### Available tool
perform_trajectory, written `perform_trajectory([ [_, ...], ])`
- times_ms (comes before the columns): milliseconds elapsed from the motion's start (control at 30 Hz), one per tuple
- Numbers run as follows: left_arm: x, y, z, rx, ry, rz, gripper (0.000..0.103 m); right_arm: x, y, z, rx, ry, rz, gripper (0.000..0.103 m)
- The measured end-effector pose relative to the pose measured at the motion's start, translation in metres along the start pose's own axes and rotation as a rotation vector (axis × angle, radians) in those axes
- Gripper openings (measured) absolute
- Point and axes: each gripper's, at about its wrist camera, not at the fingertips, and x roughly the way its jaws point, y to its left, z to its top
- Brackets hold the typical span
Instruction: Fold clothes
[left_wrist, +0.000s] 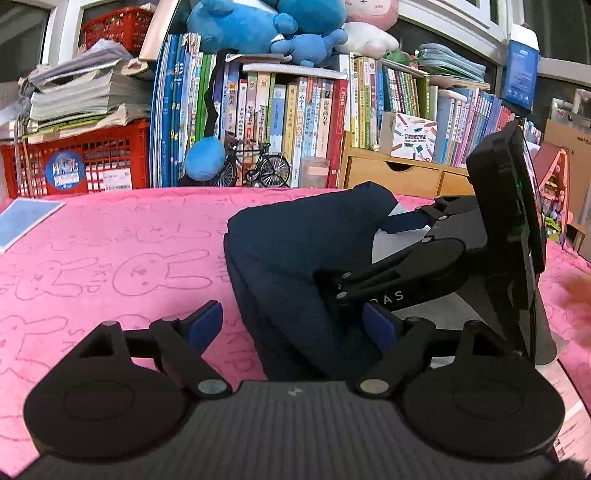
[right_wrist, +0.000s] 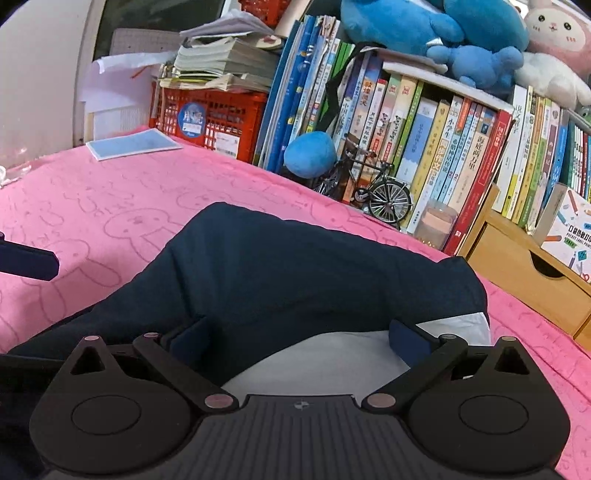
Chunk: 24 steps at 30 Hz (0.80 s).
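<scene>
Navy blue folded garment (right_wrist: 295, 273) sits bunched on the pink bunny-print cloth worktop (left_wrist: 110, 258), white lining showing at its near right. Left gripper (left_wrist: 295, 328) and right gripper (right_wrist: 299, 345) both straddle its edge, spread wide, not pinching.

One navy garment (left_wrist: 295, 258), one pink rabbit-print cover (left_wrist: 110, 258), two red crates (left_wrist: 92, 162), one model bicycle (left_wrist: 258, 166), one blue-and-white sheet (left_wrist: 26, 221), two grippers (left_wrist: 291, 328).
</scene>
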Motion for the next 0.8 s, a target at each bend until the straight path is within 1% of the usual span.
perform_trajectory([
  [67,0.000,0.000,-0.001,0.004,-0.007,0.001,0.084,0.000,0.000,0.000,0.001,0.002,-0.002,0.103],
  [233,0.001,0.003,0.000,-0.025,0.008,-0.009,0.084,0.000,0.001,0.000,-0.005,0.002,-0.010,0.103],
  [467,0.001,0.003,-0.001,-0.018,0.002,-0.013,0.084,0.000,0.001,0.000,0.001,0.000,-0.010,0.103],
  [700,0.003,0.002,-0.003,-0.017,0.010,-0.013,0.084,-0.002,0.002,-0.010,0.011,-0.065,-0.022,0.103],
  [800,0.003,0.004,-0.003,-0.026,0.011,-0.019,0.084,-0.002,0.001,-0.010,0.012,-0.068,-0.024,0.103],
])
